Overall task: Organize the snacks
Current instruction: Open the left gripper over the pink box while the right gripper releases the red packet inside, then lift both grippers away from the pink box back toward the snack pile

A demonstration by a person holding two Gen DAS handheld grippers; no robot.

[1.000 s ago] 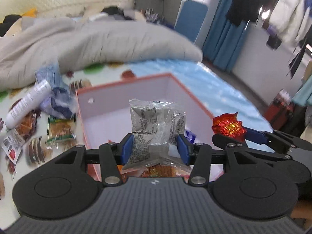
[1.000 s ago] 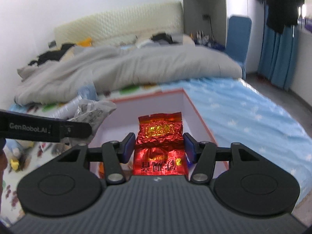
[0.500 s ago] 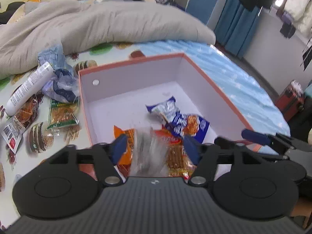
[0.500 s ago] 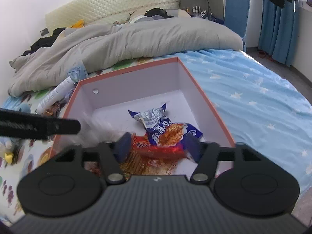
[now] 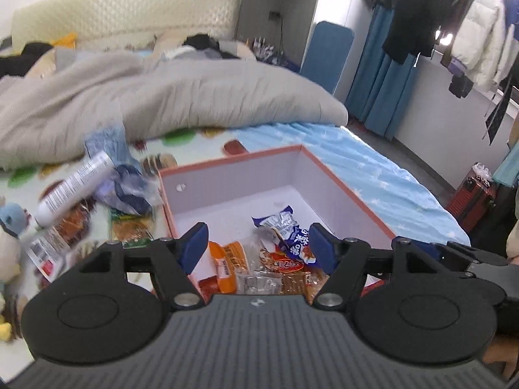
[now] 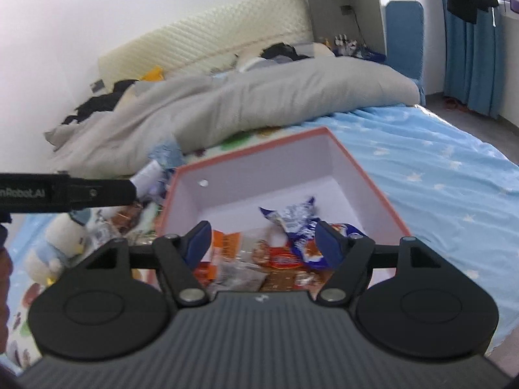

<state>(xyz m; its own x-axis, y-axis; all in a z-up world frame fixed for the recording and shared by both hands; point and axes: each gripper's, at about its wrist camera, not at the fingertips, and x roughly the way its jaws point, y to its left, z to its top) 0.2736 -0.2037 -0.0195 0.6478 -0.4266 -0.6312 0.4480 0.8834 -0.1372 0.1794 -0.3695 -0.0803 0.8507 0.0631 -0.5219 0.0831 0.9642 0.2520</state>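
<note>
The box [image 5: 350, 194] is open, with an orange-pink rim and pale lilac walls inside, and it lies on the bed [image 5: 382, 168]. Its snacks gather at the near end – a blue and white packet [image 5: 285, 230] lies crumpled toward the right wall, an orange packet [image 5: 227, 262] lies toward the left wall, and a clear crinkled packet [image 5: 259, 283] rests on top of the red-orange ones. The far end of the box floor is bare. Outside the left wall, a green-edged snack packet [image 5: 129, 227] lies flat on the bed.

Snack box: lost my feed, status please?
Left gripper and right gripper open, empty. Snack packets in box. More packets outside.
</note>
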